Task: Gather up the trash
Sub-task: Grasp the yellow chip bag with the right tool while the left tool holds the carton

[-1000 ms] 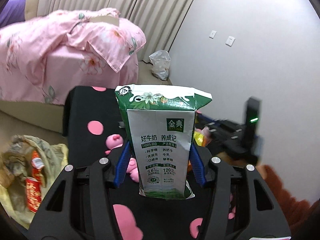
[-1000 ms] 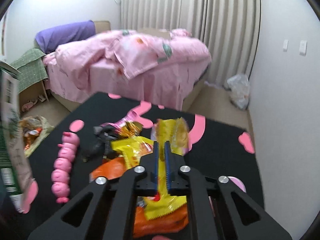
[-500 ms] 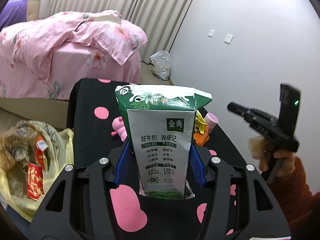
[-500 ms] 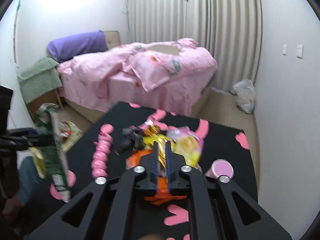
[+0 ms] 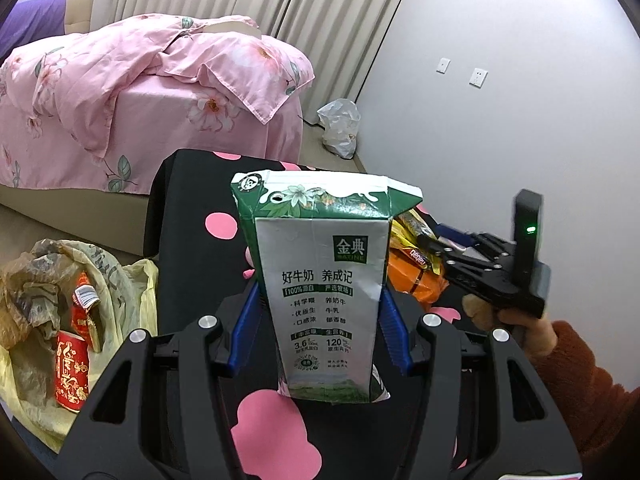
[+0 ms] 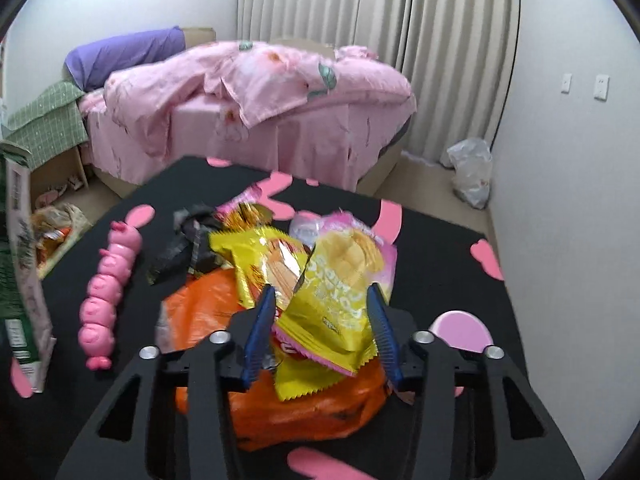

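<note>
Most of the trash remains on the black table (image 6: 440, 240): an orange bag (image 6: 200, 312), yellow snack wrappers (image 6: 336, 280) and a dark wrapper (image 6: 180, 244). Far left, a floor bag (image 5: 120, 292) already holds litter. The left gripper (image 5: 320, 328) pinches a milk carton (image 5: 320, 280) above the table; the right gripper (image 6: 320, 324), jaws spread, straddles a yellow wrapper.

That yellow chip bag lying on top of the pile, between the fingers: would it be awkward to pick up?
Probably a little. The yellow chip bag looks crinkled and torn open, so it is likely floppy and very light, and would crumple rather than resist a squeeze. Its glossy surface may be slippery. It rests loosely on the orange bag, so a push would probably just slide it.
</note>
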`<move>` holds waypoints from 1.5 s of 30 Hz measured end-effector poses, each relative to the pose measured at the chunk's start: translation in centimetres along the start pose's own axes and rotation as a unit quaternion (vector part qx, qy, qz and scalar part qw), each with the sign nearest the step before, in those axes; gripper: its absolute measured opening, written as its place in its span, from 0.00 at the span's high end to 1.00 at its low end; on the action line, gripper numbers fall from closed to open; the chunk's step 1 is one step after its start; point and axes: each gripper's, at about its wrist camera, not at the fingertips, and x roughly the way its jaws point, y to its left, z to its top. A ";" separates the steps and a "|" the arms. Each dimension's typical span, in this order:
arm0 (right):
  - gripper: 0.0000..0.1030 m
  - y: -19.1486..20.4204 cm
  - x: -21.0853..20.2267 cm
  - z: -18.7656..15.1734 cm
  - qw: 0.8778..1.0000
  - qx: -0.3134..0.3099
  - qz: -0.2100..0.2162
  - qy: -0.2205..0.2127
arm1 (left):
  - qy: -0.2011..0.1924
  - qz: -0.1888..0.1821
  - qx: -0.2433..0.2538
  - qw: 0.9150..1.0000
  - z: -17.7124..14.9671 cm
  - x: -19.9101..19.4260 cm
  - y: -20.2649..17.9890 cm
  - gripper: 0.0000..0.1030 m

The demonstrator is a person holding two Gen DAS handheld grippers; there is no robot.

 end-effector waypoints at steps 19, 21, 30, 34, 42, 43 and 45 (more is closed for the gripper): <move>0.88 4.4 -13.0 -3.7 0.990 0.000 0.138 -0.005 | -0.017 -0.010 0.006 1.000 -0.8 -2.8 -0.4 0.51; 0.80 5.3 -12.7 -5.6 0.991 -0.014 0.135 0.012 | -0.014 -0.009 0.005 1.000 -1.1 -2.7 -0.3 0.51; 0.49 5.6 -13.3 -8.8 0.991 -0.012 0.127 0.050 | -0.011 0.001 0.004 1.000 -1.6 -2.5 -0.4 0.51; 0.48 5.3 -12.1 -8.3 0.990 0.018 0.129 0.055 | -0.011 0.004 0.009 1.000 -1.6 -2.6 -0.6 0.51; 0.50 3.6 -6.2 -6.7 0.986 0.046 0.136 0.087 | -0.008 0.005 0.011 1.000 -1.9 -2.6 -0.7 0.51; 0.57 3.3 -4.9 -6.6 0.982 0.049 0.149 0.103 | -0.008 0.005 0.012 1.000 -1.9 -2.6 -0.6 0.51; 0.72 3.3 -3.3 -6.6 0.974 0.056 0.178 0.127 | -0.007 0.007 0.012 1.000 -1.9 -2.6 -0.5 0.51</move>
